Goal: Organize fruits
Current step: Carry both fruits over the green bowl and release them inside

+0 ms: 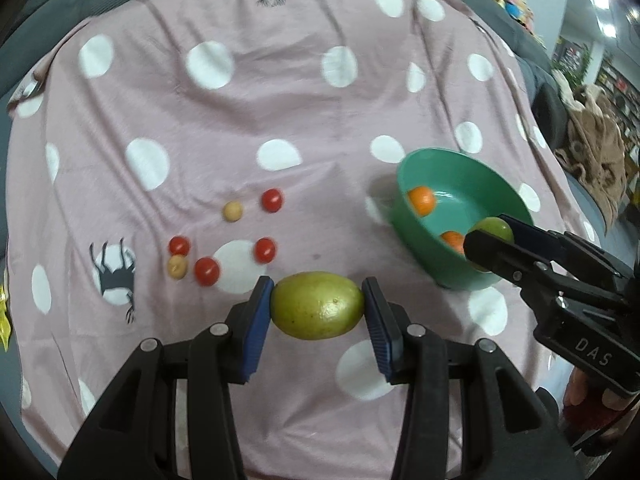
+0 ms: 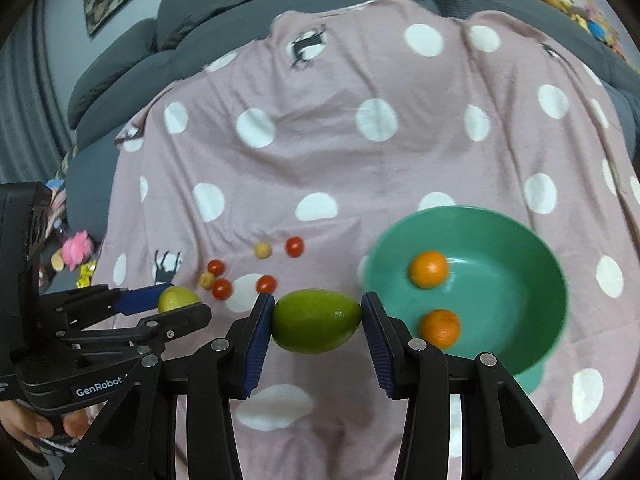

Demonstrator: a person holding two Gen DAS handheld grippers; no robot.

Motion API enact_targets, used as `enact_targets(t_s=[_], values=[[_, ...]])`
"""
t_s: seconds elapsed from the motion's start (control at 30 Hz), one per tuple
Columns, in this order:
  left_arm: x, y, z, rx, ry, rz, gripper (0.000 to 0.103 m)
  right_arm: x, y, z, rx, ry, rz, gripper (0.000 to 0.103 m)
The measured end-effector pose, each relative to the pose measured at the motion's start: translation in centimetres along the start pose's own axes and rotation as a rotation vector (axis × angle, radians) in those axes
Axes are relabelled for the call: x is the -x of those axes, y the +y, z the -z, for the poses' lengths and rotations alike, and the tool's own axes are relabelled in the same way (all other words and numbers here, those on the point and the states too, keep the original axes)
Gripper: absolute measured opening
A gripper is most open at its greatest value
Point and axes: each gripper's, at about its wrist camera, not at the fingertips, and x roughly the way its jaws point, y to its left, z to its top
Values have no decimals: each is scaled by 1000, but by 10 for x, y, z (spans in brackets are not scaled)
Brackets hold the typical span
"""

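My left gripper (image 1: 318, 308) is shut on a yellow-green fruit (image 1: 317, 305), held above the pink spotted cloth; it also shows in the right wrist view (image 2: 176, 304). My right gripper (image 2: 318, 320) is shut on a green fruit (image 2: 316, 320) just left of the green bowl (image 2: 532, 248). In the left wrist view the right gripper (image 1: 490, 240) holds this fruit (image 1: 496, 229) over the bowl's (image 1: 452, 168) near rim. Two oranges (image 2: 428, 269) (image 2: 440, 328) lie in the bowl. Several red cherry tomatoes (image 1: 272, 200) and two small yellow fruits (image 1: 232, 211) lie on the cloth.
The pink polka-dot cloth (image 1: 240, 120) covers a grey sofa (image 2: 180, 20). Toys (image 2: 76, 254) lie off the cloth's left edge. A brown blanket (image 1: 596, 148) and shelves are at far right.
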Motion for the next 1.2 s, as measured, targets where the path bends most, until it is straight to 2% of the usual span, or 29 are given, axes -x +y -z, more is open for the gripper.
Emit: enact_targets(t_s=[0.33, 0.63, 0.9, 1.2], values=[[-17, -66, -34, -134, -23, 52, 45, 24, -55, -4, -101, -58, 74, 47], [-57, -118, -56, -221, -8, 99, 45, 24, -100, -3, -168, -47, 145, 47], [-89, -133, -62, -246, 41, 85, 45, 15, -119, -7, -167, -24, 178, 47], [-104, -133, -58, -259, 82, 68, 45, 3, -126, -5, -177, 25, 200, 47]])
